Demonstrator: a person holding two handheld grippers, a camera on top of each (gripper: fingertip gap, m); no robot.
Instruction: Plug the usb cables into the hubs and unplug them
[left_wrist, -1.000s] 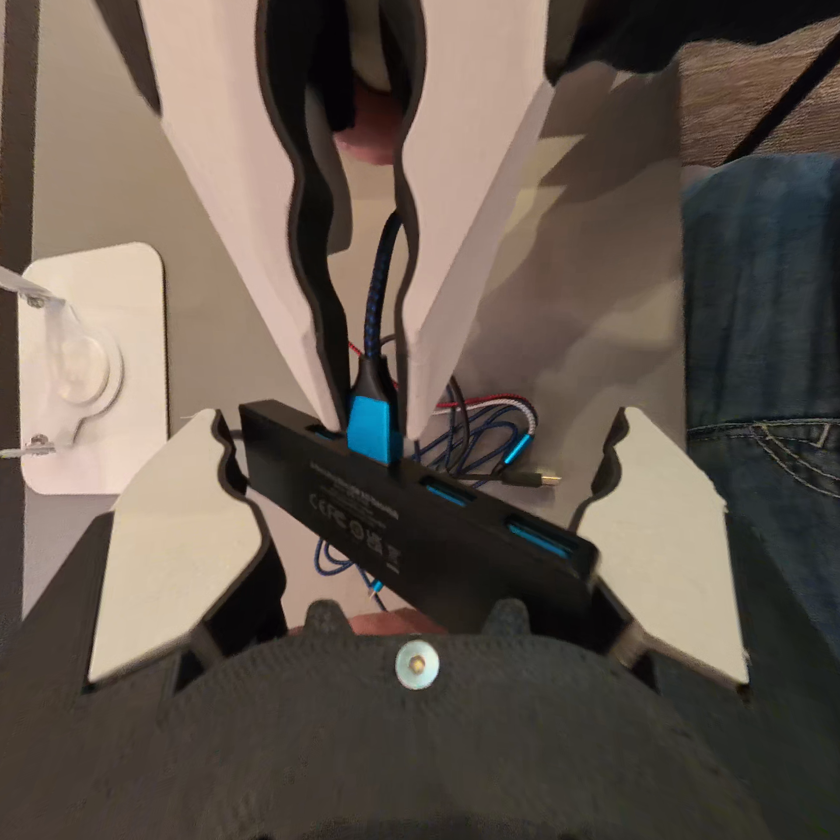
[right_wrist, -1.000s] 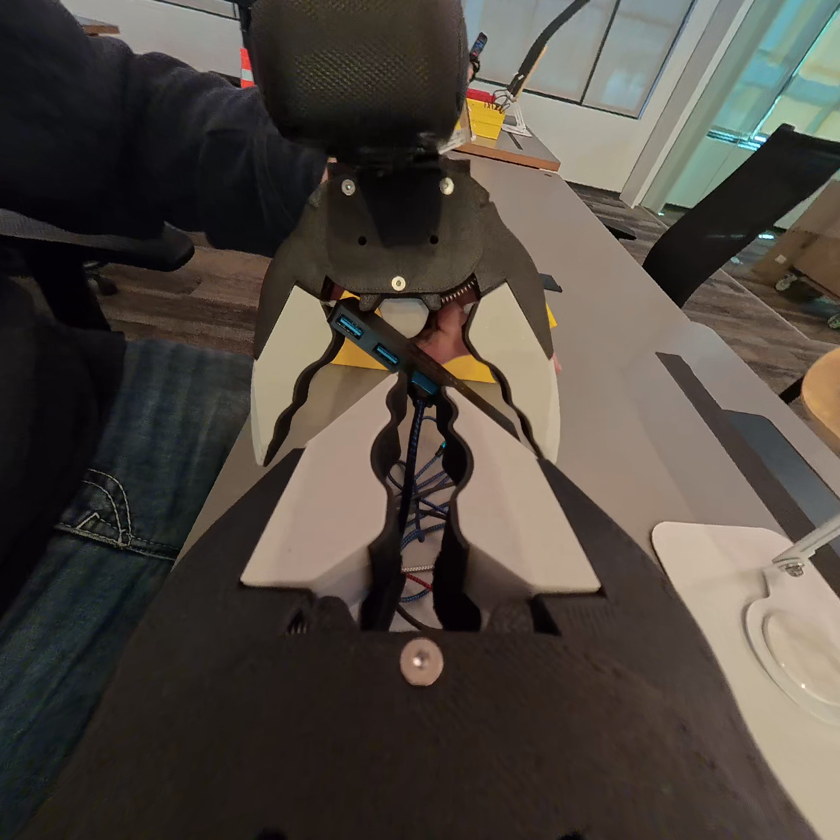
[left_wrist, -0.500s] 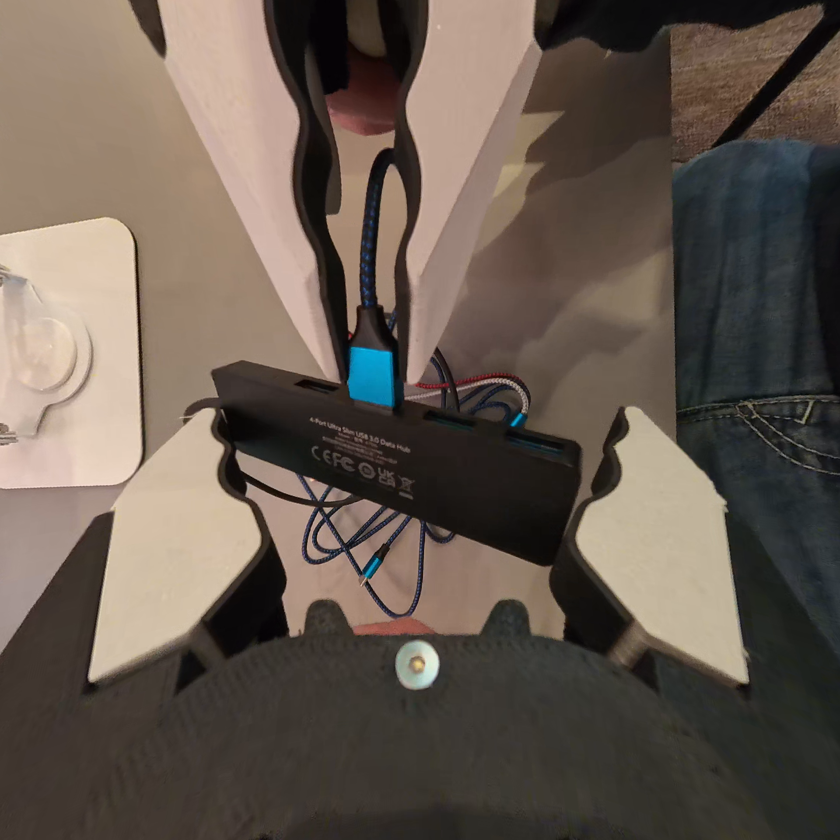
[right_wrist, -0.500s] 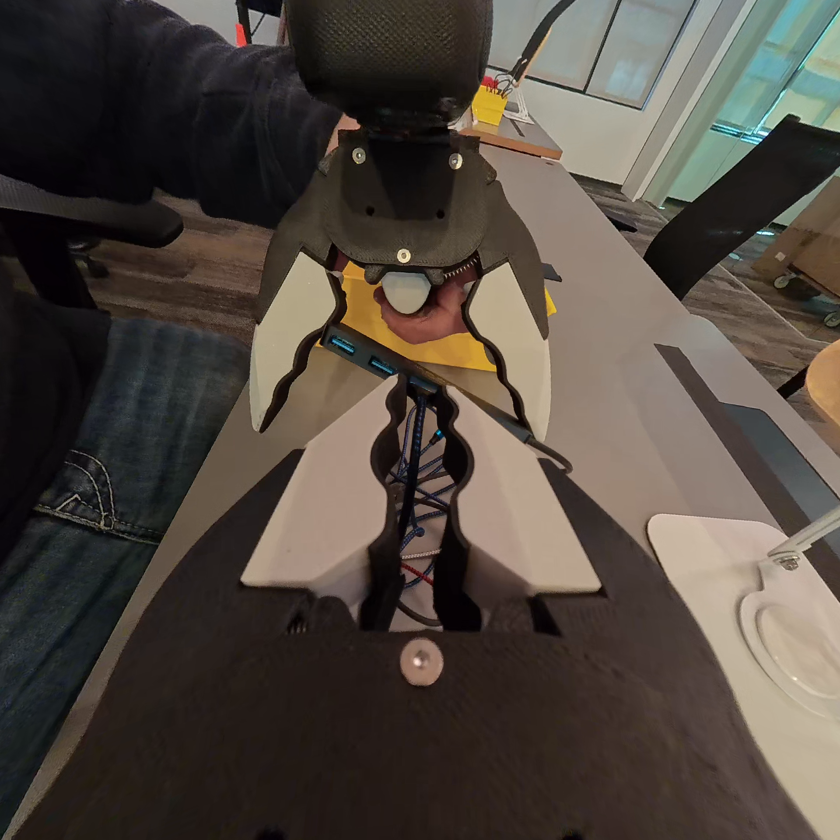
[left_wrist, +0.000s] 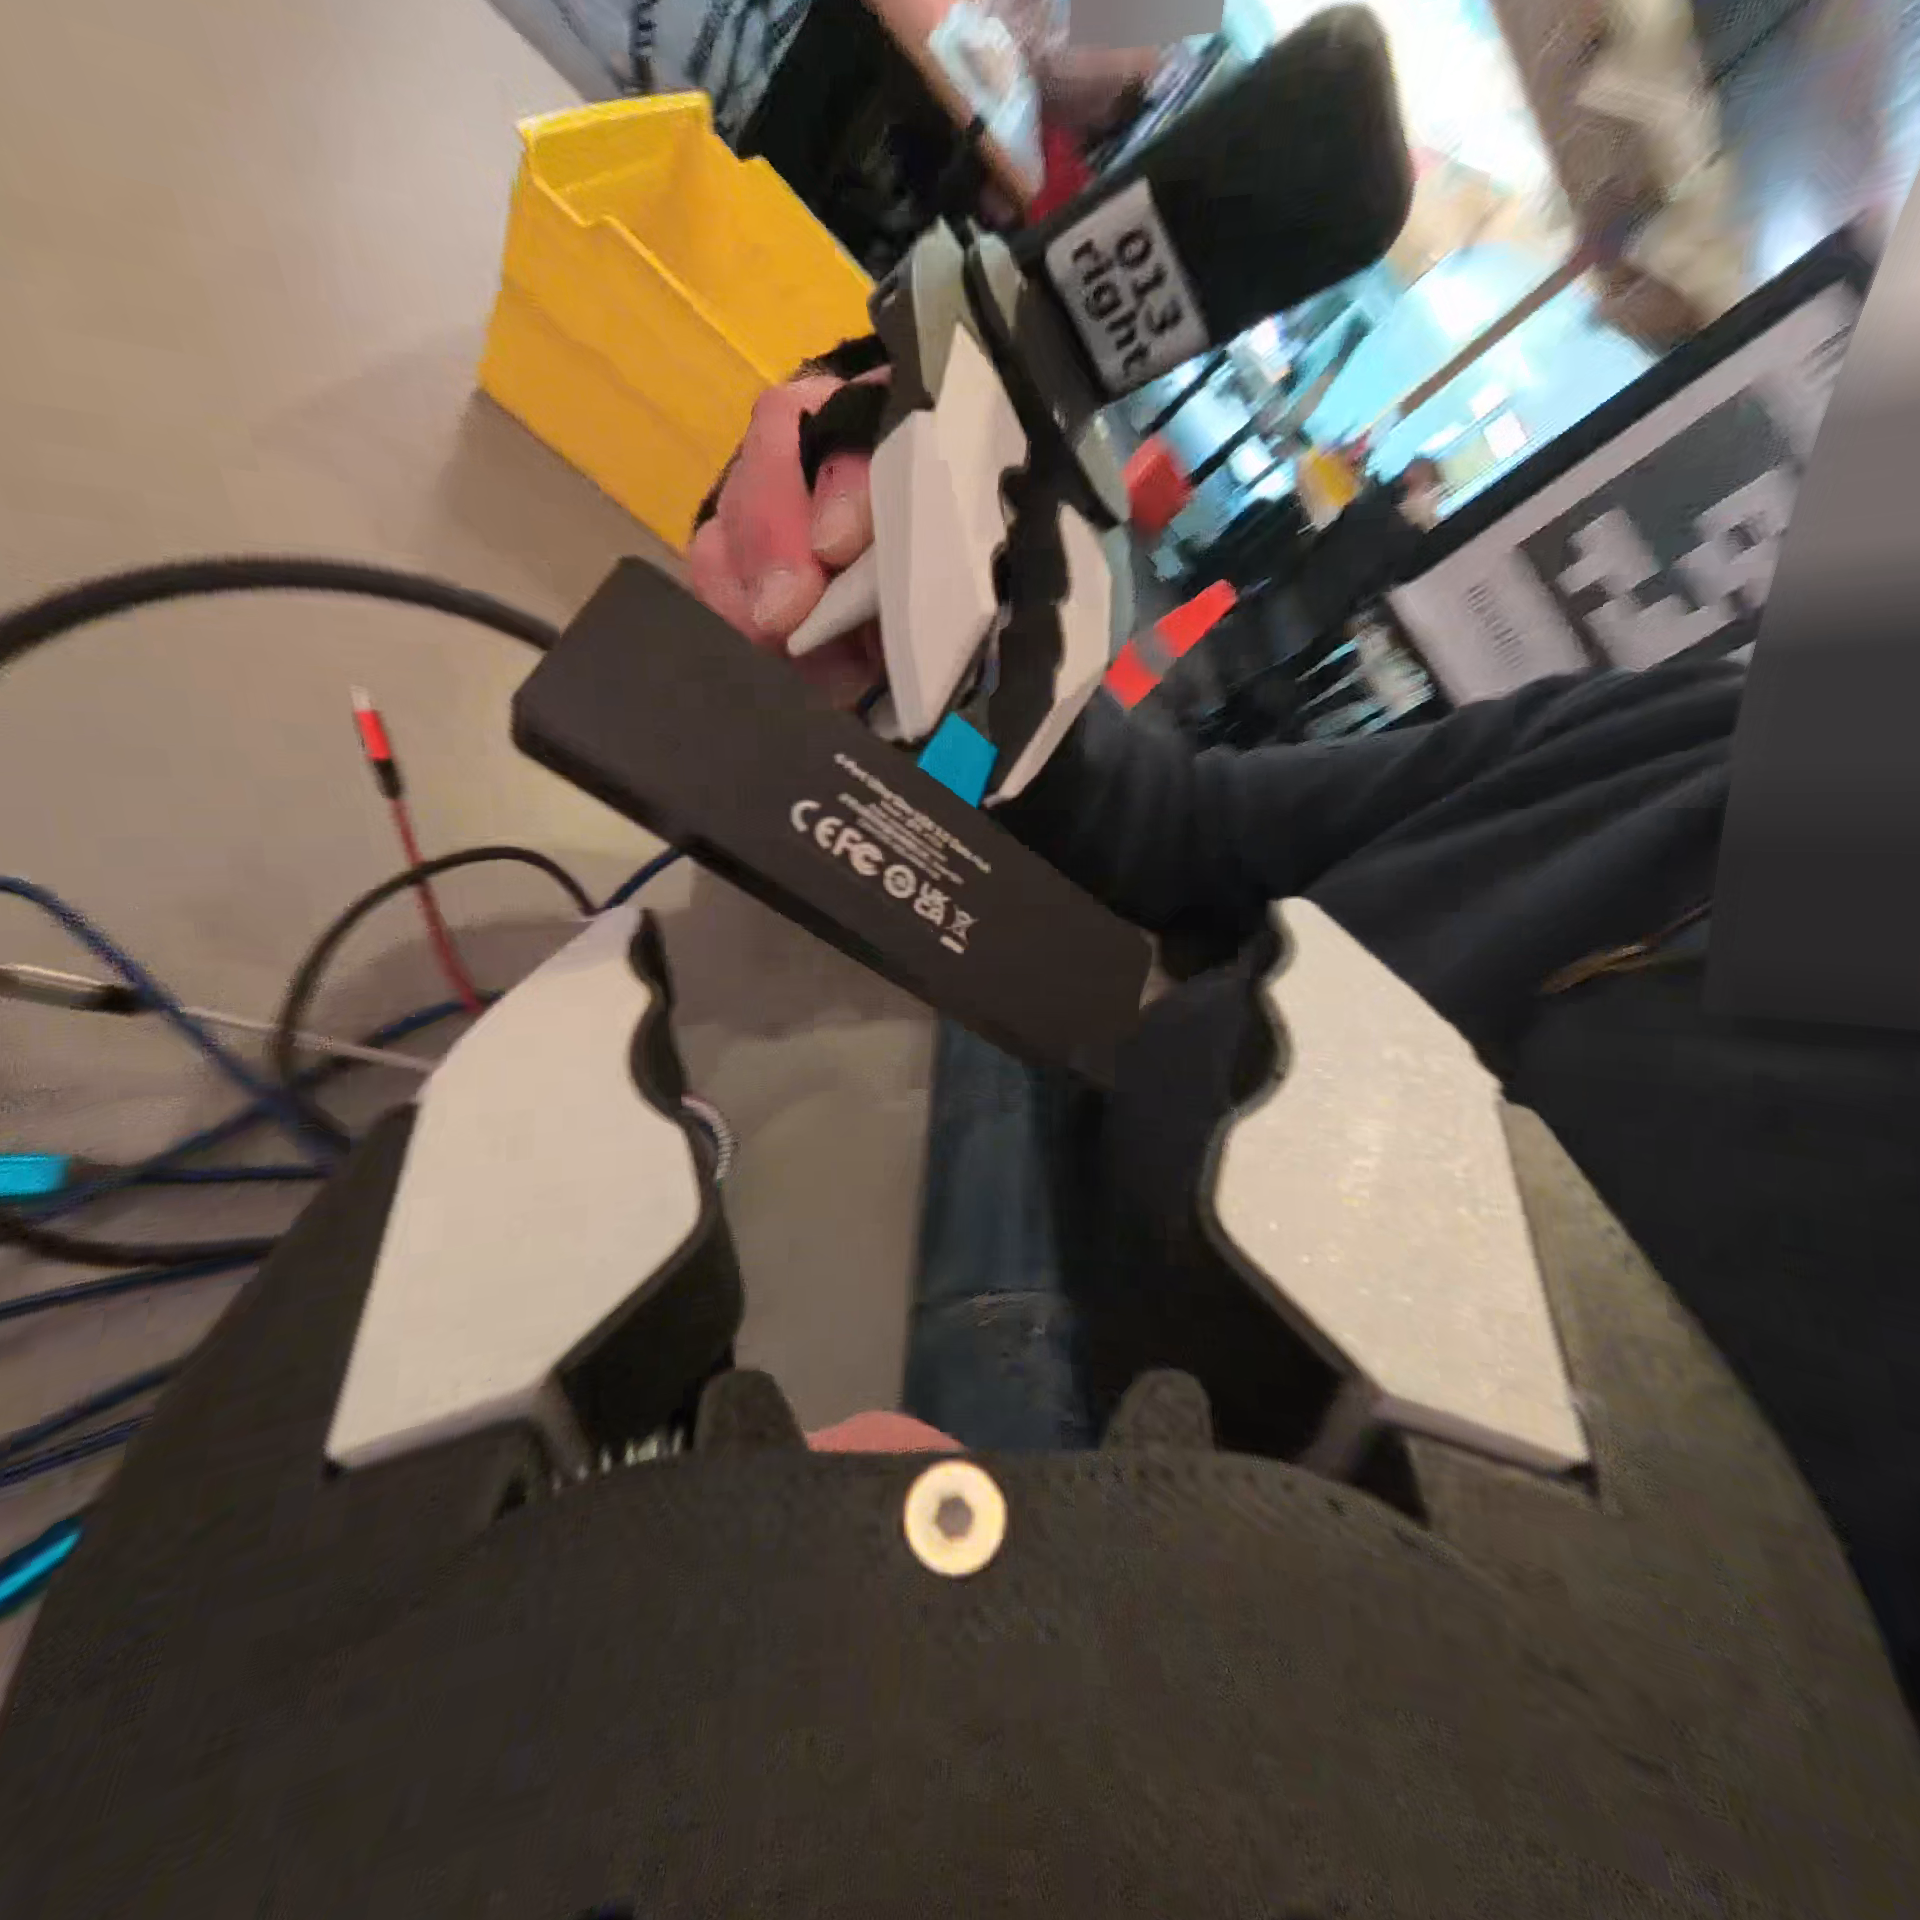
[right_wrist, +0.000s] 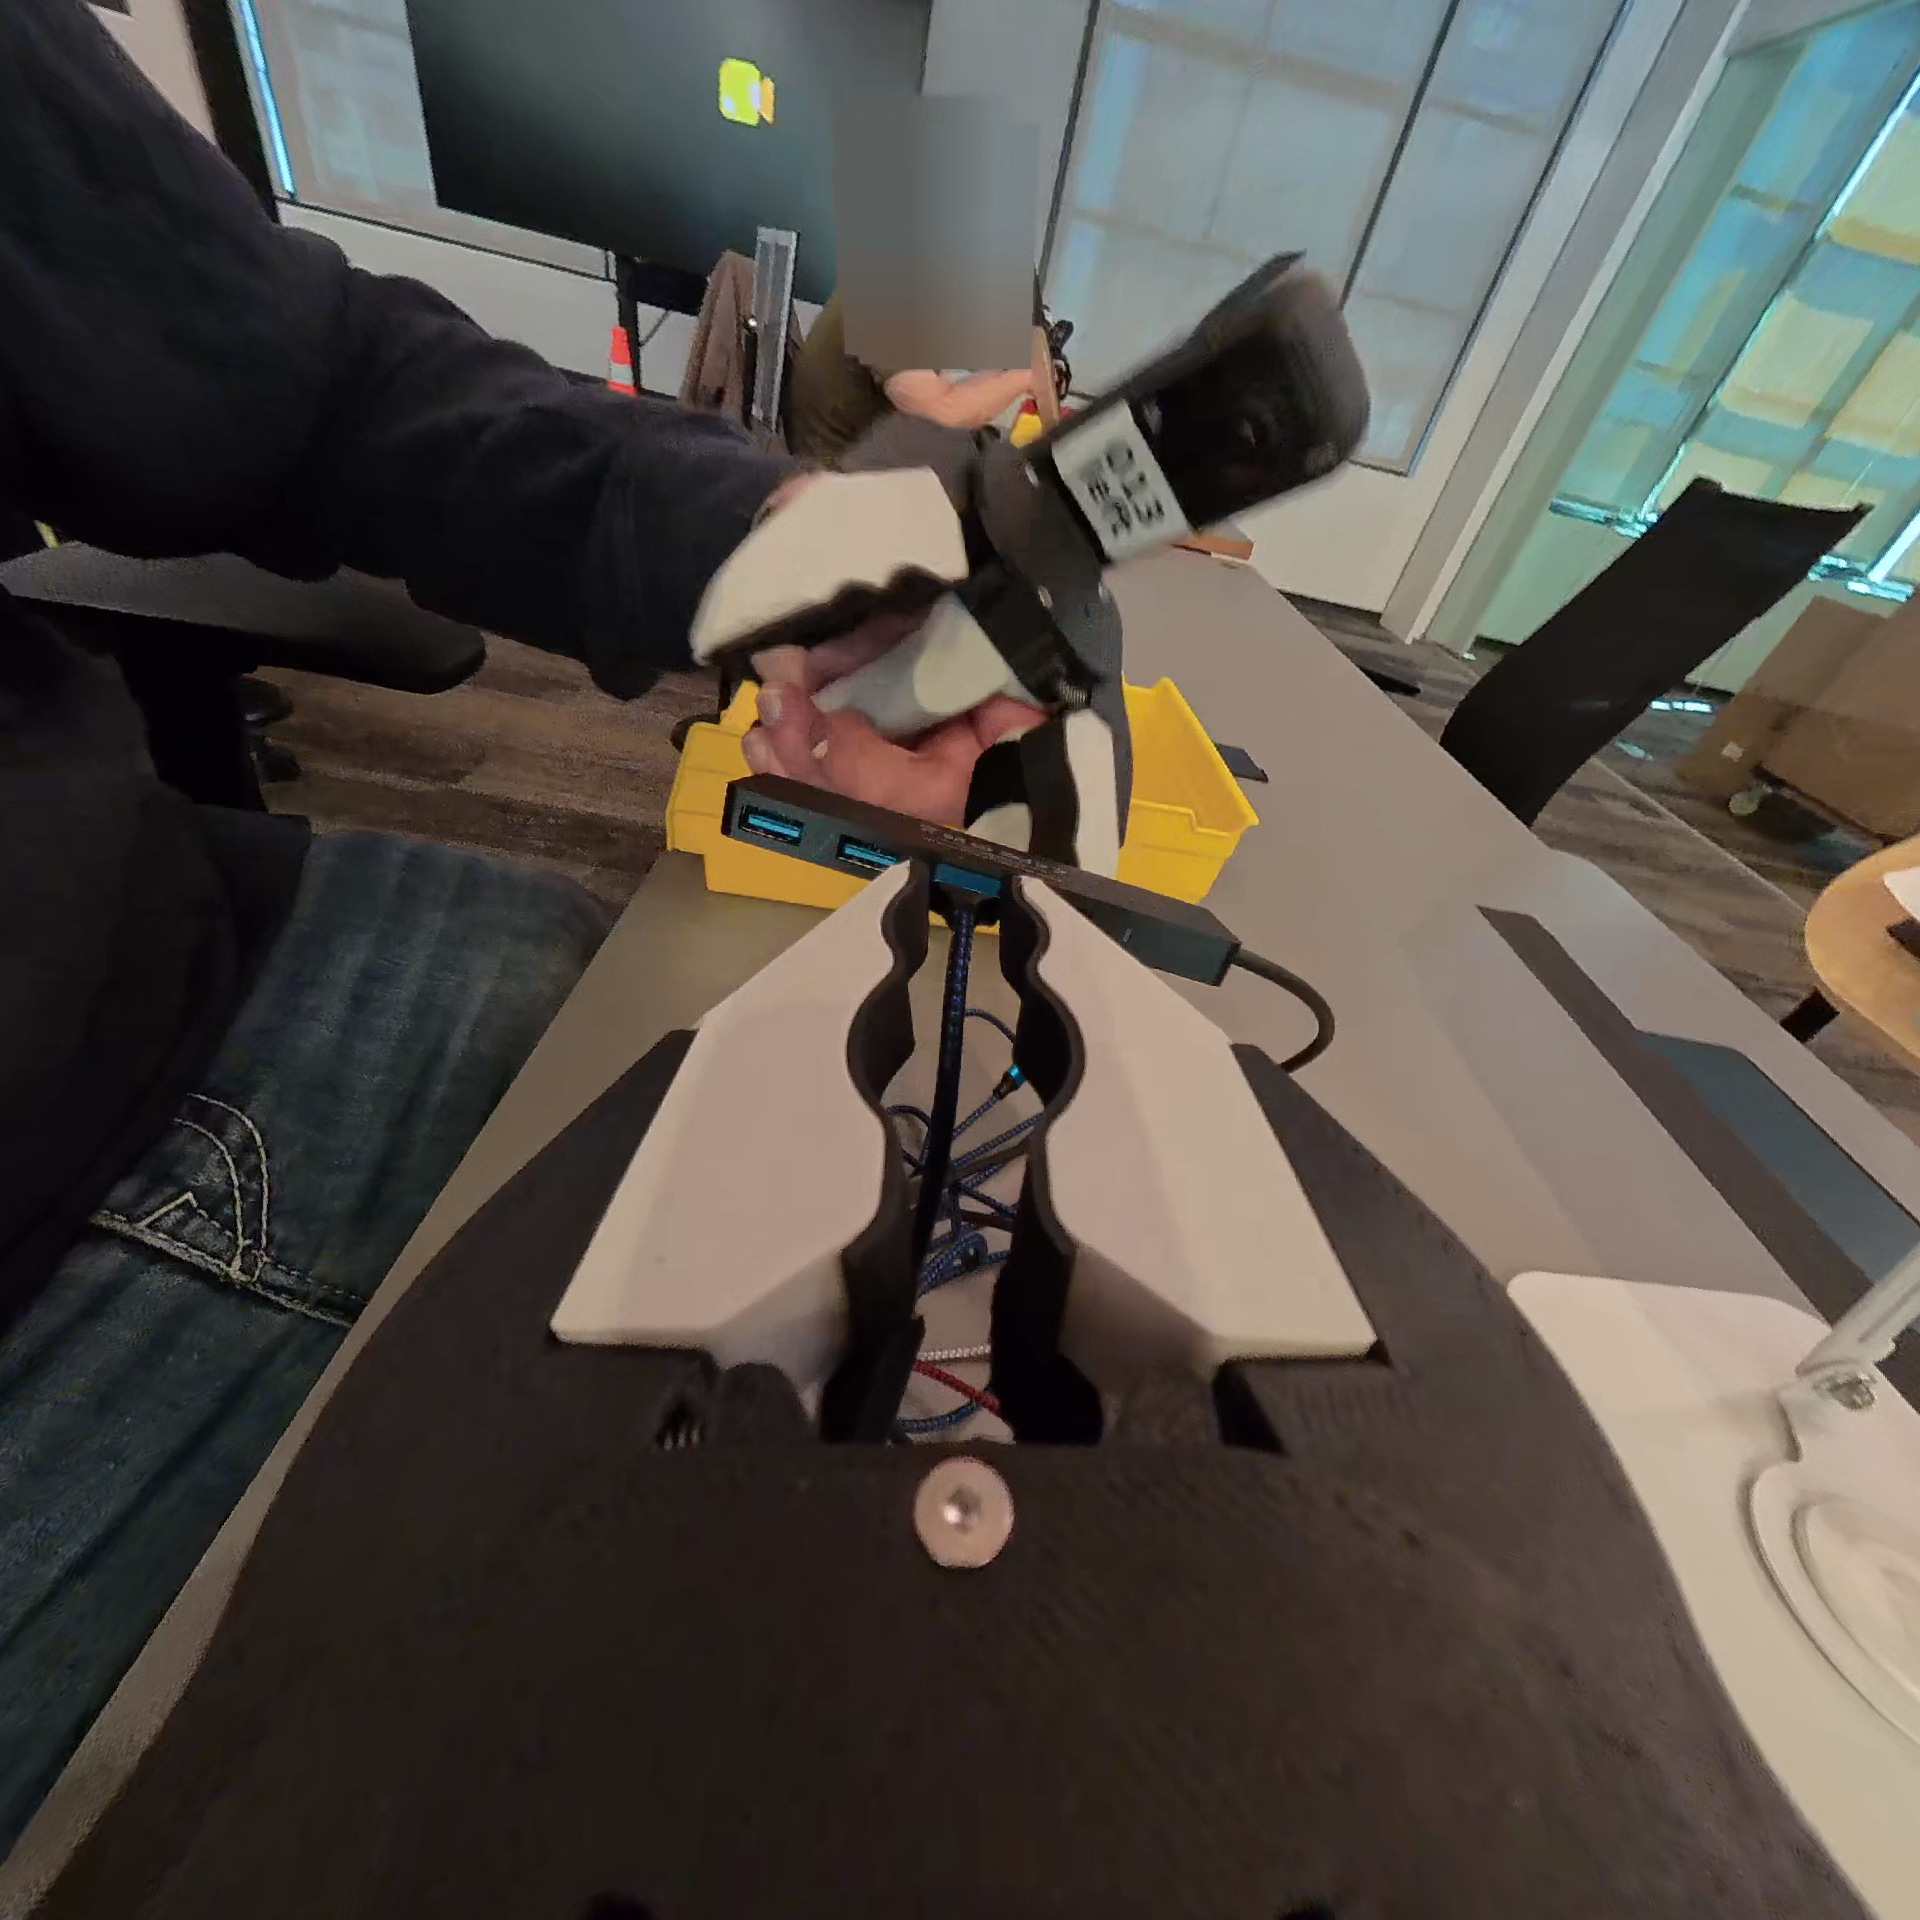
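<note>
Swinging round since the earlier frame, the left gripper (left_wrist: 951, 920) is now looking across the room instead of straight down at the desk, and the black hub (left_wrist: 831, 821) is sitting tilted in front of it. Its jaws are standing wide apart; one corner of the hub is lying just beside one finger, and whether it touches I cannot tell. The right gripper (right_wrist: 966, 883) is pinching the blue USB plug (left_wrist: 956, 758), which is sitting in the third port, so the hub, lifted off the desk, is probably hanging largely from that plug (a grip suited to pulling it back out). Two blue ports next to it are showing empty. The braided cable (right_wrist: 951, 997) is running back between the right fingers.

Below, loose blue and red cables (left_wrist: 416, 883) are lying tangled on the grey table (left_wrist: 208, 416), with a yellow bin (left_wrist: 634, 312) beyond the hub and a white pad (right_wrist: 1662, 1403) bearing a clear stand off to the side. Behind, a large dark screen (right_wrist: 623, 135), tall windows and a black chair (right_wrist: 1642, 603) are filling an office room, where another person is sitting.
</note>
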